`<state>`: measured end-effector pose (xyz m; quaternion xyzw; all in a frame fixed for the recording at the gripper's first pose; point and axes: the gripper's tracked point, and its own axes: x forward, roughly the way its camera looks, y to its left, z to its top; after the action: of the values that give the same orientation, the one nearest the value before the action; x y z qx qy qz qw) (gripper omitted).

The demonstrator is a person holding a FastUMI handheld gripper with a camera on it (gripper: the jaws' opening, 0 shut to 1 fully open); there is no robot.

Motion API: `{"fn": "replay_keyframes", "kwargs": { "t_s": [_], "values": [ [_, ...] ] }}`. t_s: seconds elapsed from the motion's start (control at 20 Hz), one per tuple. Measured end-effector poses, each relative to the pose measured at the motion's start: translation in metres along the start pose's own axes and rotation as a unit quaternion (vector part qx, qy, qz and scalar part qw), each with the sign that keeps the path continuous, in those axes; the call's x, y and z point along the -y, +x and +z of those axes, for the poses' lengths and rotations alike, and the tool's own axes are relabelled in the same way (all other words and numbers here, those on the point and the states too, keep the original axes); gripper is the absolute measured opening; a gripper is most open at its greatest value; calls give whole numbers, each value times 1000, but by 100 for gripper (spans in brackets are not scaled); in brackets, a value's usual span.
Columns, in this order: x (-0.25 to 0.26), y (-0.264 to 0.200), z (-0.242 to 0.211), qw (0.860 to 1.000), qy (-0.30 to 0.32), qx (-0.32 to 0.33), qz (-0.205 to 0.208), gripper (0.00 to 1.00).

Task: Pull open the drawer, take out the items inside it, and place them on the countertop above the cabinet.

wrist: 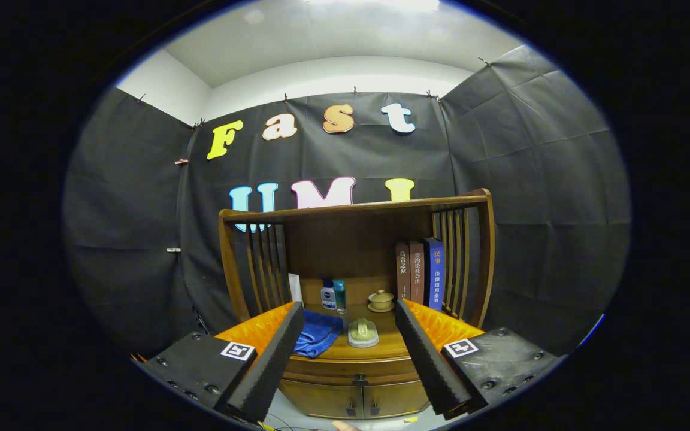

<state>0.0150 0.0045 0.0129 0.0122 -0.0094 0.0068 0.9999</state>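
Gripper view: gripper [354,359] jaws spread wide, nothing between them, held back from the cabinet [354,398]. Drawer [351,370] sits shut just under the countertop [381,346], framed between the fingers; its small dark knob [360,378] is dead centre. My read: rigid wood drawer, moderate weight, should slide straight; the knob is the only grab point and it's small, so the pads need to close squarely on it or they'll slip off. Contents hidden, can't tell what's in there. Below the drawer, two closed doors. Countertop already carries a folded blue towel [319,335], a pale brush-like item [363,333], two bottles [333,295], a lidded cup [381,300]; books [420,274] upright at the right. Free space for placing looks tight.
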Motion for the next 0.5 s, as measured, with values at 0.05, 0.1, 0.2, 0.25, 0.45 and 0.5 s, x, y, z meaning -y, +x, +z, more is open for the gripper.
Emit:
{"fn": "replay_keyframes", "kwargs": {
  "t_s": [0.05, 0.1, 0.2, 0.25, 0.45, 0.5],
  "values": [
    [-2, -2, 2, 1000, 0, 3, 2, 99],
    [-2, -4, 3, 1000, -1, 4, 3, 99],
    [-5, -5, 3, 1000, -4, 5, 6, 99],
    [-6, -5, 3, 1000, -5, 5, 7, 99],
    [-8, -5, 2, 1000, -6, 4, 9, 99],
    [-8, -5, 1, 1000, -7, 3, 9, 99]
  ]
}}
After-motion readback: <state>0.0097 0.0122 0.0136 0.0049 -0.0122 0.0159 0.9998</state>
